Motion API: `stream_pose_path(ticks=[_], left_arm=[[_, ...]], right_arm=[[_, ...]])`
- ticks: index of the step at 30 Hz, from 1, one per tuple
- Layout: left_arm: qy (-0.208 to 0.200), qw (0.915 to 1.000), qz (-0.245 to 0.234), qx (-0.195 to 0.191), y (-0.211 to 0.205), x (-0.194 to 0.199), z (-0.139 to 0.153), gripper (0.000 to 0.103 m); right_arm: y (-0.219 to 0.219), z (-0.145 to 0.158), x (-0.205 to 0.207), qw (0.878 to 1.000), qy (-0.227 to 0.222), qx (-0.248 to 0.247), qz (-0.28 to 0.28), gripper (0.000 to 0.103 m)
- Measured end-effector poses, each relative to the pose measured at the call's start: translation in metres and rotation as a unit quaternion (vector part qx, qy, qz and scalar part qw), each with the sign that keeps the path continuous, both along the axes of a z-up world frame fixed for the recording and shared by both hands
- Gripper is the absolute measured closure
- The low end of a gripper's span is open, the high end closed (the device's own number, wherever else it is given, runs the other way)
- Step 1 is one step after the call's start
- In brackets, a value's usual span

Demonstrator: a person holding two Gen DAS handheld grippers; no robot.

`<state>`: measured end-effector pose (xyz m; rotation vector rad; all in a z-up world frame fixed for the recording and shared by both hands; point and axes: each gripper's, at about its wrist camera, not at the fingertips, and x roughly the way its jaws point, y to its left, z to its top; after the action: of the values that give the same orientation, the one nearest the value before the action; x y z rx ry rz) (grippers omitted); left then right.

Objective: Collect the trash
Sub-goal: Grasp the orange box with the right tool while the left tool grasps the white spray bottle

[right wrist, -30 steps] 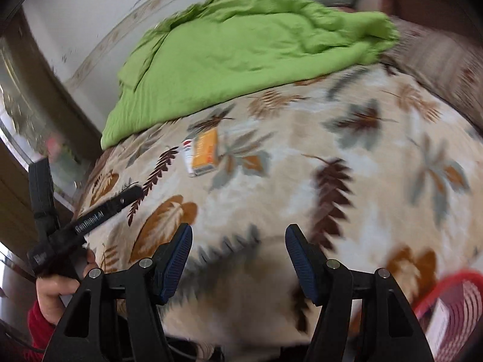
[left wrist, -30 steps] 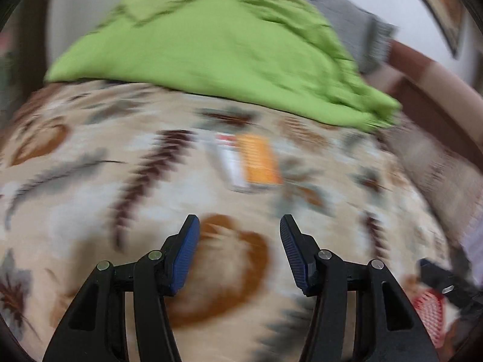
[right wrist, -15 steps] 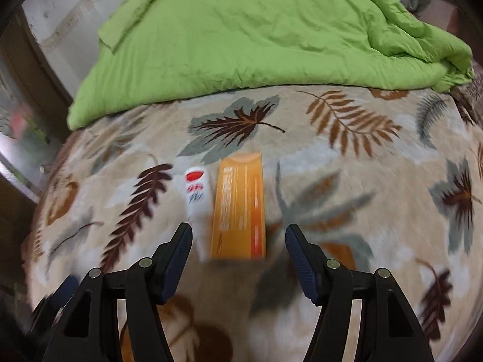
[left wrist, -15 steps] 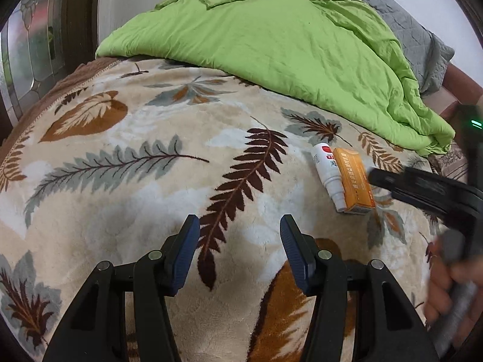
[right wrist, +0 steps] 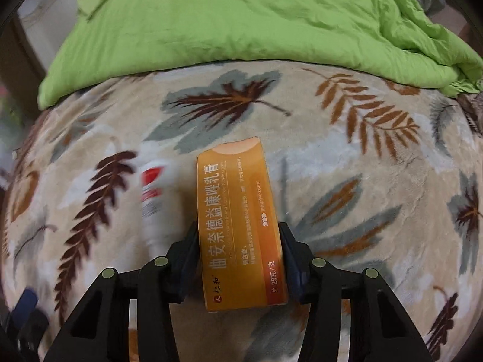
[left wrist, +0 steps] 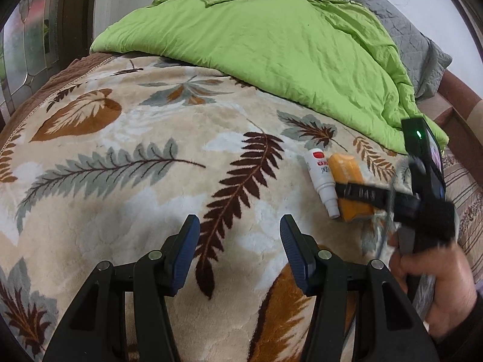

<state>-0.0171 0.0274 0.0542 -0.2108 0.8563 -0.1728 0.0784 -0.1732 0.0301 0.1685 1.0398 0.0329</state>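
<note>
An orange medicine box (right wrist: 240, 220) lies on the leaf-patterned blanket, and my right gripper (right wrist: 240, 256) has its jaws pressed against both long sides of it. A white spray bottle (right wrist: 155, 199) with a red label lies just left of the box, blurred. In the left wrist view the same box (left wrist: 347, 181) and bottle (left wrist: 321, 181) lie at the right, with the right gripper (left wrist: 359, 194) over the box. My left gripper (left wrist: 240, 253) is open and empty, above bare blanket well left of them.
A crumpled green duvet (left wrist: 271, 36) covers the far half of the bed. A grey quilted pillow (left wrist: 413, 48) lies at the back right. A dark wooden frame and patterned glass (left wrist: 27, 39) stand at the left edge of the bed.
My right gripper has moved forward onto the orange box and closed on its sides. The left gripper has stayed nearly still and open.
</note>
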Motion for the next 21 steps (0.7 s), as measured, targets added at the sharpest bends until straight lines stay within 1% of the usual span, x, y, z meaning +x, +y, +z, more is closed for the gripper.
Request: stream_pose_path(ticks=[1, 4, 6, 8, 12, 14, 16, 18, 20, 21], left_arm=[[-0.001, 1.0000, 0.000, -0.005, 0.000, 0.002, 0.001, 0.049], [0.001, 0.9998, -0.004, -0.020, -0.002, 0.008, 0.001, 0.049], [0.001, 0.9996, -0.012, -0.027, -0.010, 0.014, 0.002, 0.049], [-0.002, 0.9993, -0.019, -0.032, -0.018, 0.021, 0.003, 0.049], [0.003, 0.9982, -0.030, -0.052, -0.038, 0.045, 0.002, 0.049], [0.015, 0.9975, -0.030, -0.063, -0.048, 0.060, -0.002, 0.049], [0.030, 0.9966, -0.032, -0.070, -0.061, 0.072, -0.009, 0.049], [0.036, 0.9969, -0.039, -0.058, -0.075, 0.082, -0.014, 0.049], [0.038, 0.9982, -0.035, -0.030, -0.089, 0.091, -0.020, 0.050], [0.042, 0.9981, -0.035, -0.026, -0.093, 0.097, -0.023, 0.055]], right_arm=[[0.003, 0.000, -0.006, 1.000, -0.001, 0.008, 0.010, 0.050], [0.005, 0.001, -0.028, 0.998, -0.002, 0.054, 0.033, 0.051], [0.001, 0.002, -0.043, 0.997, -0.005, 0.073, 0.031, 0.051], [-0.009, 0.004, -0.058, 0.995, -0.007, 0.096, 0.018, 0.051], [-0.032, 0.016, -0.089, 0.994, -0.038, 0.098, -0.023, 0.050], [-0.043, 0.017, -0.100, 0.992, -0.043, 0.112, -0.041, 0.050], [-0.050, 0.019, -0.105, 0.991, -0.049, 0.116, -0.053, 0.050], [-0.056, 0.021, -0.105, 0.991, -0.056, 0.109, -0.060, 0.050], [-0.062, 0.020, -0.105, 0.990, -0.058, 0.114, -0.064, 0.050], [-0.063, 0.020, -0.105, 0.990, -0.057, 0.115, -0.063, 0.050]])
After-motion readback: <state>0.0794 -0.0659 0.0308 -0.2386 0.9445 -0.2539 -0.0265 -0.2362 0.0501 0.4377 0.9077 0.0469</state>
